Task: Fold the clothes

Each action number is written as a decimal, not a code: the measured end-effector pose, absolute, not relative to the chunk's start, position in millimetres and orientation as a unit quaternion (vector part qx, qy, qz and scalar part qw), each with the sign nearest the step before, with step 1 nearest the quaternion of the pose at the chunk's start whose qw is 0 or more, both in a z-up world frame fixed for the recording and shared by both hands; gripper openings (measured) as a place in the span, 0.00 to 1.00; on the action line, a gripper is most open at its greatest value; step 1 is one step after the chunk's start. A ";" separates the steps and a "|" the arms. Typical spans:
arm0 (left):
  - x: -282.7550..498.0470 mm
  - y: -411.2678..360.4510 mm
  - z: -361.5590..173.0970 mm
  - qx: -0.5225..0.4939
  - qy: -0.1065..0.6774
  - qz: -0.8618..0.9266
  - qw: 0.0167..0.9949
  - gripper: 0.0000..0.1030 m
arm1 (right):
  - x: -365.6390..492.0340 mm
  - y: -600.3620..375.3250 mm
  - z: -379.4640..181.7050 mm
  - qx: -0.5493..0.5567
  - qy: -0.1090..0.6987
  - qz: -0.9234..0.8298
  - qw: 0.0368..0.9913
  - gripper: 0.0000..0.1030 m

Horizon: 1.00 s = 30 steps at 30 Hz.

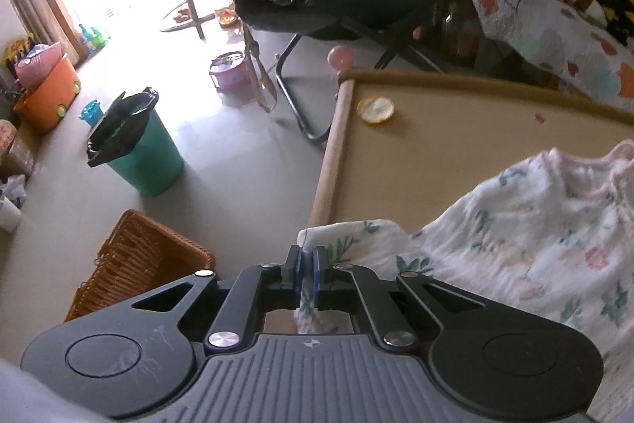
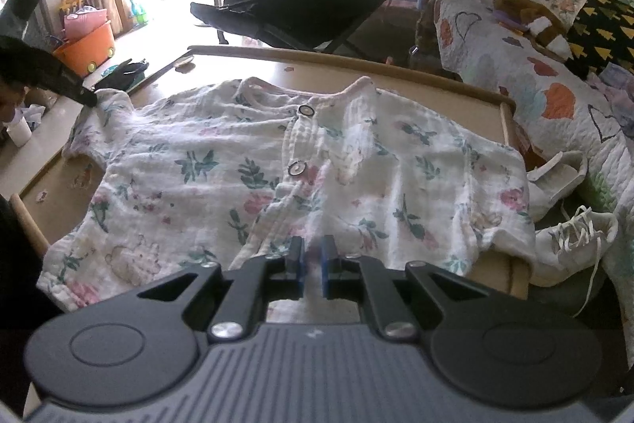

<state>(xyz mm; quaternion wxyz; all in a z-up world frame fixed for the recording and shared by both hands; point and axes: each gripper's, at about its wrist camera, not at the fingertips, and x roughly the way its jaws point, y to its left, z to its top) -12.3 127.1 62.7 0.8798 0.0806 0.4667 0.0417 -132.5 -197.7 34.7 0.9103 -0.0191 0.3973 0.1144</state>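
Floor: green bin (image 1: 148,161) black-lined; wicker basket (image 1: 134,260).

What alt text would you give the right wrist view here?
A white floral button-front shirt lies spread on a tan table, with the right gripper low over its near hem, jaws nearly shut. The left gripper pinches the shirt's far left sleeve. A black folding chair and a quilt-covered sofa stand behind.

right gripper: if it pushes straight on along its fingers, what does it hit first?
Most likely the floral shirt itself: the right gripper sits shut just over its near hem, aimed up the button placket. The table lies beneath; depth is hard to judge.
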 end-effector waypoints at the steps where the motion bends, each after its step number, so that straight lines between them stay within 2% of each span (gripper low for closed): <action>1: -12.8 127.7 62.2 0.086 0.471 0.044 0.877 0.05 | -132.2 -197.9 34.5 -0.018 0.398 0.115 0.910 0.08; 6: -11.5 137.9 59.2 0.091 0.493 0.058 0.863 0.09 | -131.3 -198.0 35.3 -0.015 0.398 0.119 0.910 0.15; 9: -15.8 141.3 66.5 0.067 0.473 0.048 0.877 0.16 | -130.7 -199.9 37.7 -0.013 0.396 0.121 0.910 0.17; 12: -19.9 136.6 75.3 0.031 0.457 0.032 0.888 0.16 | -128.2 -204.9 41.2 -0.005 0.396 0.121 0.910 0.19; 13: -21.1 133.9 77.9 0.017 0.450 0.025 0.892 0.18 | -127.0 -207.2 42.4 -0.001 0.396 0.121 0.910 0.20; 16: -25.4 119.7 84.5 -0.016 0.424 0.006 0.905 0.40 | -124.5 -214.3 47.6 0.007 0.390 0.116 0.913 0.25; 17: -27.3 114.0 84.4 -0.023 0.418 0.000 0.908 0.42 | -123.8 -217.1 49.8 0.009 0.387 0.113 0.915 0.27; 20: -30.5 95.0 81.6 -0.044 0.411 -0.018 0.910 0.44 | -121.2 -225.5 56.3 0.013 0.380 0.109 0.918 0.31; 30: -36.6 46.7 47.5 -0.069 0.412 -0.019 0.908 0.45 | -103.7 -258.2 65.0 0.010 0.374 0.084 0.924 0.32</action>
